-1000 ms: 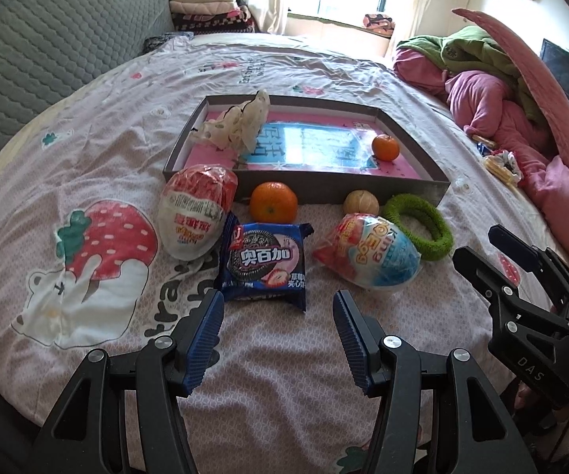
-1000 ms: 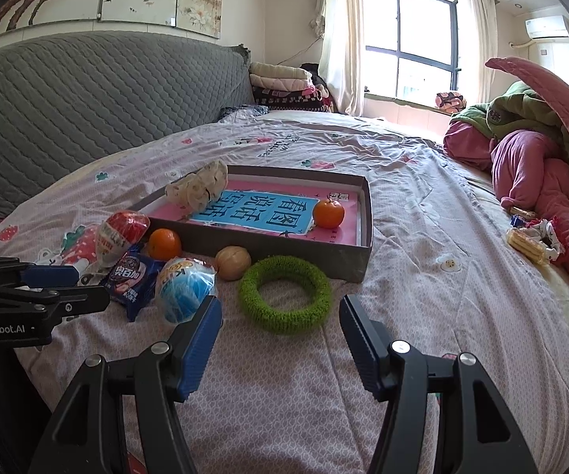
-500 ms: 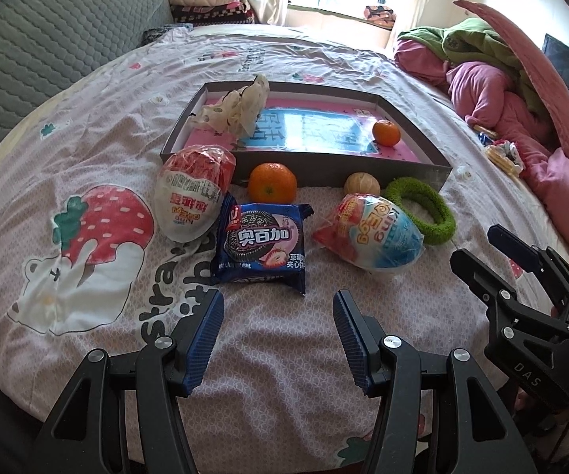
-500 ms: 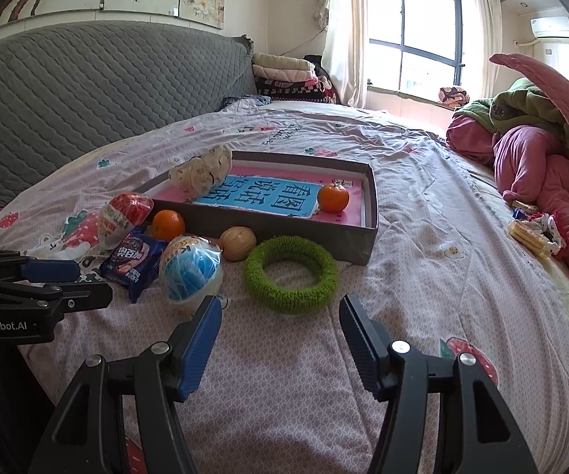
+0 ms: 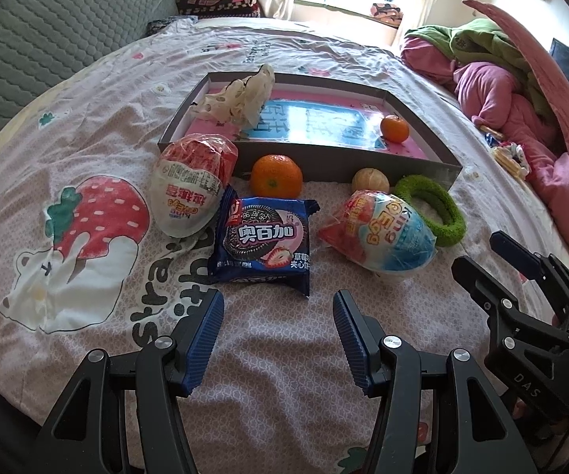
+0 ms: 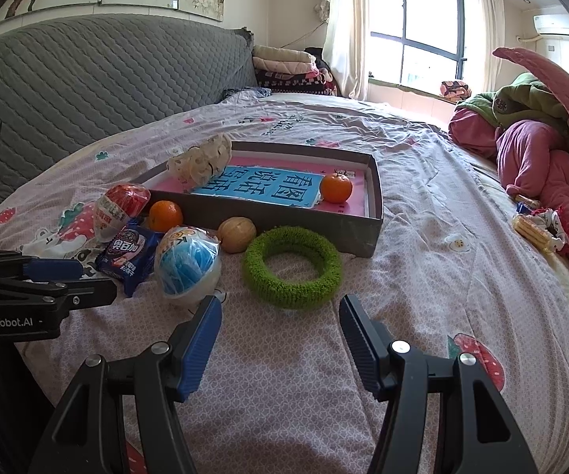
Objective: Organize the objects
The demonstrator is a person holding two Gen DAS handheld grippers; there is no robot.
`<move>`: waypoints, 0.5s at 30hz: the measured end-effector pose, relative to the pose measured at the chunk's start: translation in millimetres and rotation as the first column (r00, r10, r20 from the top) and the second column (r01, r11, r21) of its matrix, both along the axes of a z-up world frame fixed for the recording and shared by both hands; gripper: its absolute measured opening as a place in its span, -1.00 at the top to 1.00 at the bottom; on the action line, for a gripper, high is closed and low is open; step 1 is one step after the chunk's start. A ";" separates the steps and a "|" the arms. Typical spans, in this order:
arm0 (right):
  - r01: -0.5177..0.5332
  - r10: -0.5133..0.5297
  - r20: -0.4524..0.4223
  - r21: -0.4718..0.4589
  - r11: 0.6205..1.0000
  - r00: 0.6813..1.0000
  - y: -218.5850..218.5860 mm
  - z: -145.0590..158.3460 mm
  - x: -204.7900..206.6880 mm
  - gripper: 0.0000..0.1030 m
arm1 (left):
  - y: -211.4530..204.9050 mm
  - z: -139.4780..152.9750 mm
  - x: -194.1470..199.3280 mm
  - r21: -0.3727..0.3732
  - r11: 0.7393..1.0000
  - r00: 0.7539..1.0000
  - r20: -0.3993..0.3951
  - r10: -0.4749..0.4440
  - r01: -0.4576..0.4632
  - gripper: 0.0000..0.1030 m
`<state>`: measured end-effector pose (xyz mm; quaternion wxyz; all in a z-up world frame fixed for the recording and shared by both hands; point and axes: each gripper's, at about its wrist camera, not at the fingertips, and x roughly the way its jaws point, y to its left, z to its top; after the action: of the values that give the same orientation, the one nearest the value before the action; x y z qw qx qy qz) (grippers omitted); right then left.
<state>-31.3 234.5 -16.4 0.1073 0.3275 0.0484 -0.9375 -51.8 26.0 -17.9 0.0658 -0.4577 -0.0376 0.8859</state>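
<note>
On the bed, the shallow grey box [image 5: 422, 166] holds only a small orange [image 5: 394, 128] by its right wall and a crumpled cloth bag [image 5: 241, 96] at its far left corner. Outside, along the box's near wall: red-white egg packet [image 5: 189, 193], larger orange [image 5: 276, 175], cookie packet [image 5: 264, 243], brown fruit [image 5: 369, 181], blue egg packet [image 5: 383, 233], green ring [image 5: 430, 209]. Judged barely begun; six items left. Left gripper [image 5: 278, 318] and right gripper [image 6: 280, 322] hover with jaws apart, gripping nothing.
</note>
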 end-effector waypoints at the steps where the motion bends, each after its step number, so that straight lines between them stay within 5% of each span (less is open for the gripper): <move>1: -0.001 0.001 0.001 0.000 1.000 1.000 -0.2 -0.3 -0.3 -0.20 | 0.0 -0.8 -0.7 0.000 1.000 1.000 0.002 0.001 -0.001 -0.15; 15: 0.003 -0.003 0.029 0.002 1.000 1.000 -0.3 -7.0 -8.5 -0.20 | 0.8 -10.6 -15.0 0.020 1.000 1.000 0.012 0.010 -0.010 -0.15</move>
<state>-39.8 234.2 -23.4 0.1060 0.3412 0.0474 -0.9328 -66.9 26.9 -28.5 0.0658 -0.4621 -0.0493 0.8830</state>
